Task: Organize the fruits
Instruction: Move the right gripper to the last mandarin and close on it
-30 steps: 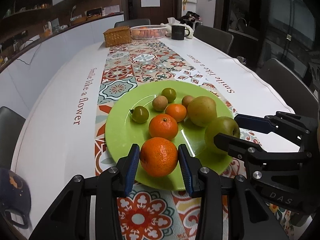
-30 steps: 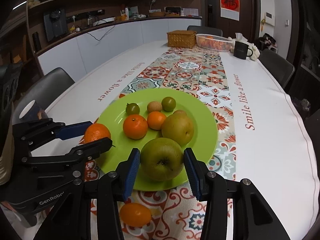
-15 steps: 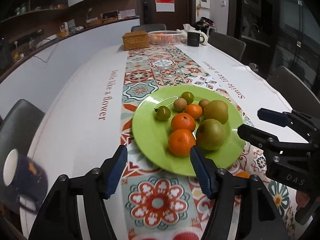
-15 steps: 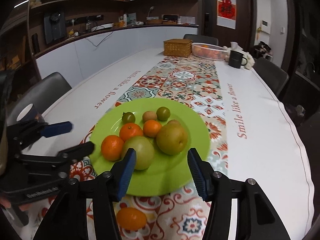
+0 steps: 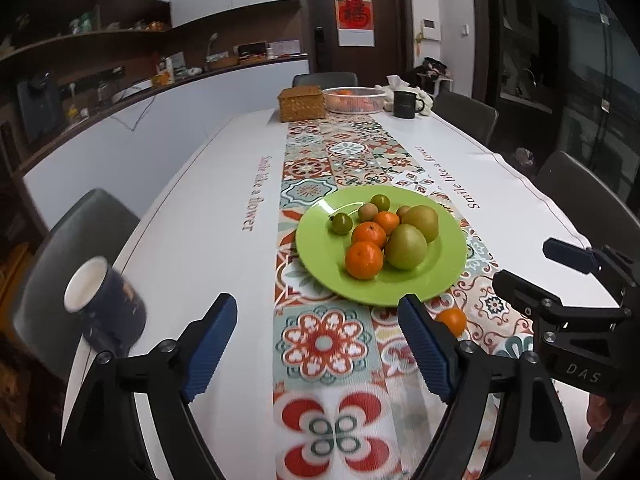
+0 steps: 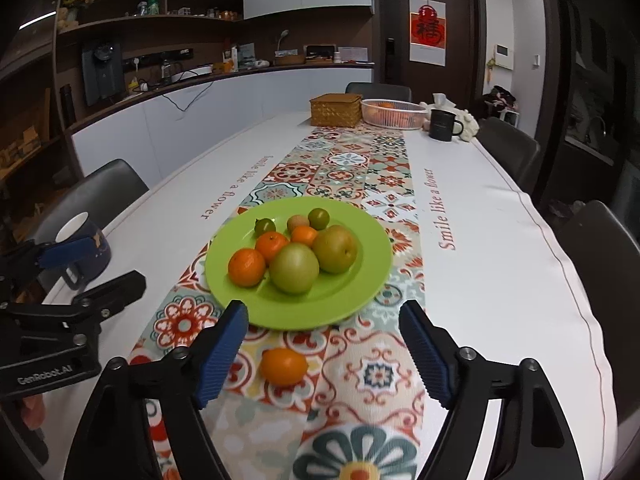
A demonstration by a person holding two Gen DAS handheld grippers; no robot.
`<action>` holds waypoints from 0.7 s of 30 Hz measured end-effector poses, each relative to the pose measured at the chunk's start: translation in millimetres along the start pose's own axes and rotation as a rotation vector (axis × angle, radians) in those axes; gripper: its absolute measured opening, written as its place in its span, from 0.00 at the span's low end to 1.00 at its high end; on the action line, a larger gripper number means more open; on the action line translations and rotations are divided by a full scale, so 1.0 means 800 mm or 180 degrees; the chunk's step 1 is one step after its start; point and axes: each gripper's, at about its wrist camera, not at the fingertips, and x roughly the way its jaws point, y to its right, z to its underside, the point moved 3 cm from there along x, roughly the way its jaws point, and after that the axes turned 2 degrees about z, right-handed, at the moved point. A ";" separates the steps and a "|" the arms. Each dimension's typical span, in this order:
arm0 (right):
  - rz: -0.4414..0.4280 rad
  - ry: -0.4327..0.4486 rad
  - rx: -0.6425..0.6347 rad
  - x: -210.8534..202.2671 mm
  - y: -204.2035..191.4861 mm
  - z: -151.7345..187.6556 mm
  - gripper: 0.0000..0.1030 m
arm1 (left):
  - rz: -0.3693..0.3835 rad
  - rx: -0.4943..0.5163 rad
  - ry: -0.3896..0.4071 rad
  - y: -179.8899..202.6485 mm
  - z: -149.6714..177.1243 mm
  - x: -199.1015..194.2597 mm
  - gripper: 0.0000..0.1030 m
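The round green plate (image 6: 372,280) lies in the middle of the patterned runner, and the fruits fill its centre closely, touching each other. A small orange fruit (image 6: 283,366) lies alone on the runner just in front of the plate, between the plate and the right hand-held gripper (image 6: 324,354). A dark blue mug (image 5: 106,310) stands at the left edge of the white tabletop (image 6: 500,264). The tabletop right of the plate is free.

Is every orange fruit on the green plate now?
No: one orange fruit lies on the table runner, off the near rim of the green plate.
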 end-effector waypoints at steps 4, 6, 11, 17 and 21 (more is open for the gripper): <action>0.0010 -0.0044 0.0026 -0.014 -0.001 0.014 0.77 | -0.0009 -0.0040 -0.0047 0.001 0.019 -0.015 0.81; 0.0001 -0.0060 0.0045 -0.021 -0.003 0.021 0.77 | -0.0040 -0.0031 -0.0062 0.002 0.027 -0.022 0.81; 0.0020 -0.0092 0.0030 -0.033 -0.005 0.037 0.77 | -0.0085 -0.0063 -0.0107 0.001 0.043 -0.028 0.84; 0.0042 -0.0172 0.0015 -0.033 -0.011 0.054 0.77 | -0.0174 -0.0044 -0.0194 -0.001 0.061 -0.023 0.84; 0.0056 -0.0242 -0.0014 -0.026 -0.015 0.062 0.77 | -0.0213 -0.0018 -0.0231 -0.003 0.068 -0.016 0.84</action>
